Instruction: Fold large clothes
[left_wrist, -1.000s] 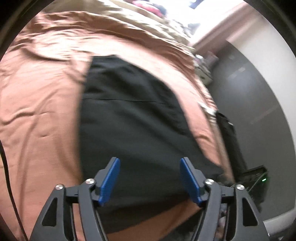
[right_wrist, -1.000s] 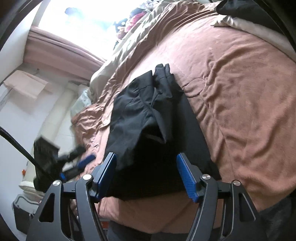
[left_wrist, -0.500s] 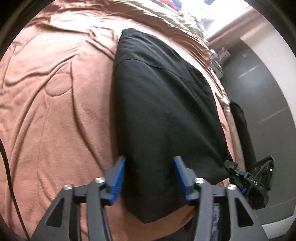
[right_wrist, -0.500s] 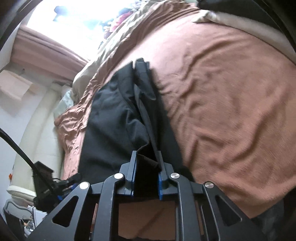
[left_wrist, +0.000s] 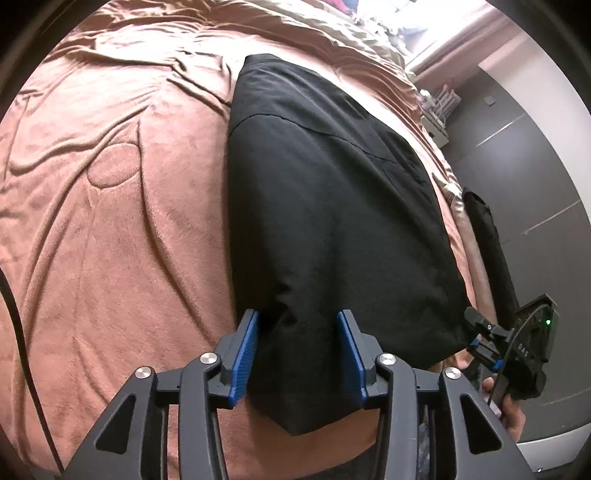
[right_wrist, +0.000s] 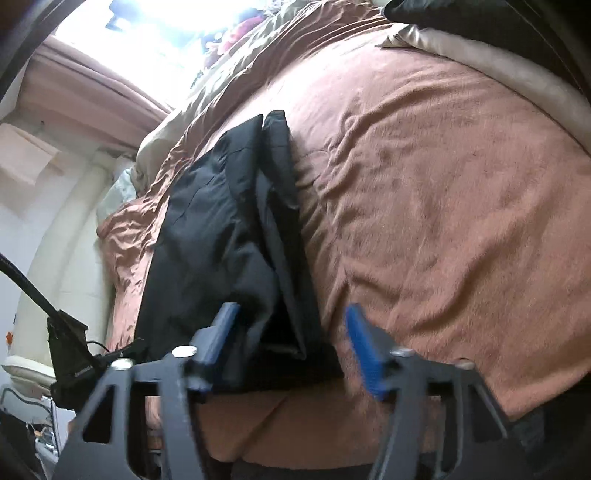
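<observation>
A black garment (left_wrist: 332, 184) lies folded into a long strip on the brown bedspread (left_wrist: 110, 221). My left gripper (left_wrist: 295, 350) straddles its near left corner. Its jaws are closing, with the fabric between the blue pads and a gap still showing. In the right wrist view the same garment (right_wrist: 221, 229) shows a folded-over right edge. My right gripper (right_wrist: 291, 343) is blurred and its jaws are opening wide. The near end of that fold lies loose between them, touched by neither pad.
The bedspread (right_wrist: 443, 221) spreads wide to the right of the garment. A beige blanket (right_wrist: 480, 55) lies at its far edge. A hand (left_wrist: 513, 413) holds the other tool beside a dark wall (left_wrist: 535, 184). A black cable (left_wrist: 22, 332) hangs at the left.
The left gripper sank to the garment's near corner and its jaws narrowed. The right gripper pinched the garment's fold, then let it go and spread wide. The rumpled garment now lies flatter.
</observation>
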